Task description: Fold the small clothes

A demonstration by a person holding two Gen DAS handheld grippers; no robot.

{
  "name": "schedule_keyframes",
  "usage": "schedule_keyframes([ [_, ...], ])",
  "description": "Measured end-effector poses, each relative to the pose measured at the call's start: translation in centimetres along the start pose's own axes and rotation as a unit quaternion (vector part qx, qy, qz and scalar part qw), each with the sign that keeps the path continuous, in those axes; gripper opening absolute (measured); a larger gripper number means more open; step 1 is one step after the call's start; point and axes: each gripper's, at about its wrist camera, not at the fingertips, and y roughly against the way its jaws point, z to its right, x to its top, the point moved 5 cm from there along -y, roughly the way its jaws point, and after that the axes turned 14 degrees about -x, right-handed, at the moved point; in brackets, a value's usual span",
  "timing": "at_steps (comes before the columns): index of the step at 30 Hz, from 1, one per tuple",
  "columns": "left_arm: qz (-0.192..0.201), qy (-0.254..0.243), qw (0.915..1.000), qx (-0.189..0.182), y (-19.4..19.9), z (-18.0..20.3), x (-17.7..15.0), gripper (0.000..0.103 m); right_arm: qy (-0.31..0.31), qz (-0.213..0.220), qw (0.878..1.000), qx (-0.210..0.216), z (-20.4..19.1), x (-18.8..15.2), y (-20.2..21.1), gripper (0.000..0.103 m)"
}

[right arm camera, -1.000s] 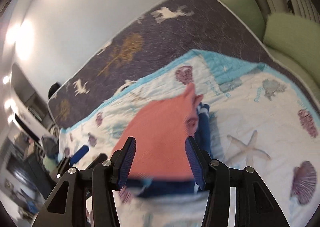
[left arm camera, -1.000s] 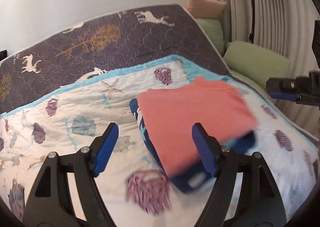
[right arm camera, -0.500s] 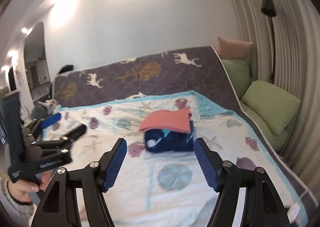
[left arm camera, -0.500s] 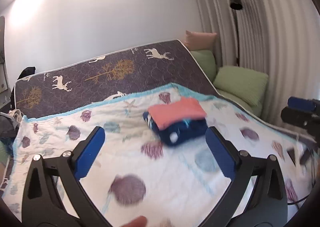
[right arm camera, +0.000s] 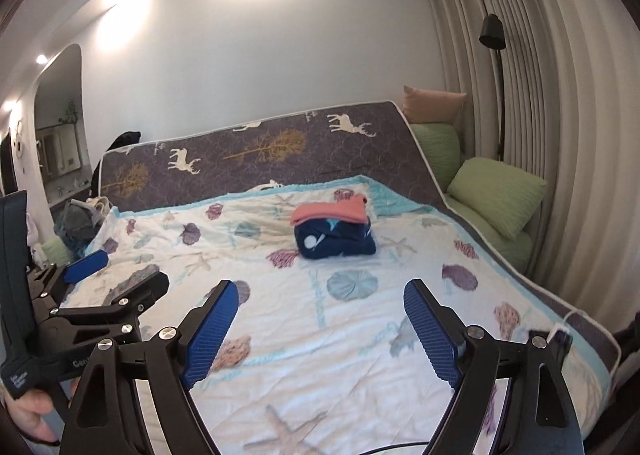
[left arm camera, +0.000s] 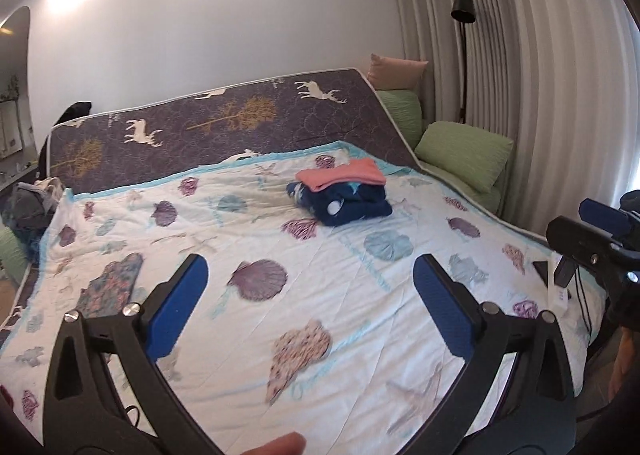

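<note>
- Folded coral garment (left arm camera: 340, 177) lies atop folded navy clothes (left arm camera: 344, 203) on the seashell quilt (left arm camera: 328, 319), toward the bed's head.
- Left gripper (left arm camera: 310, 303) and right gripper (right arm camera: 320, 329), well short of the stack, have jaws just spread wide, nothing between them.

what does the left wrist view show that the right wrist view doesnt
Only the left wrist view: the left gripper from behind, open and empty, and the right gripper entering at the right edge.

Only the right wrist view: the right gripper's own blue fingers spread with nothing between them, and the hand holding the left gripper's handle.

Both: the folded coral garment stacked on the navy one, the shell quilt, green pillows, floor lamp.
</note>
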Motion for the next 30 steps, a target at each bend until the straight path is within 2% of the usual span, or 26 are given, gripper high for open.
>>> schedule_keyframes([
  [4, 0.001, 0.016, 0.9999, 0.007, 1.9, -0.6, -1.6, 0.102, 0.008, -0.002, 1.0, -0.009, -0.6, -1.0, 1.0, 0.087],
  [9, -0.006, 0.014, 0.9991, 0.04, 2.8, -1.2, -3.2, 0.102, 0.015, -0.011, 1.0, -0.008, -1.6, -1.9, 1.2, 0.087],
  [14, -0.011, 0.025, 0.9993, 0.026, 3.0, -1.3, -3.9, 0.102, 0.017, -0.023, 1.0, -0.006, -2.0, -2.5, 1.0, 0.087],
  [30, -0.02, 0.032, 0.9988, 0.029, 2.4, -0.8, -5.0, 0.102, 0.031, -0.031, 0.999, -0.005, -2.7, -3.4, 0.7, 0.087],
])
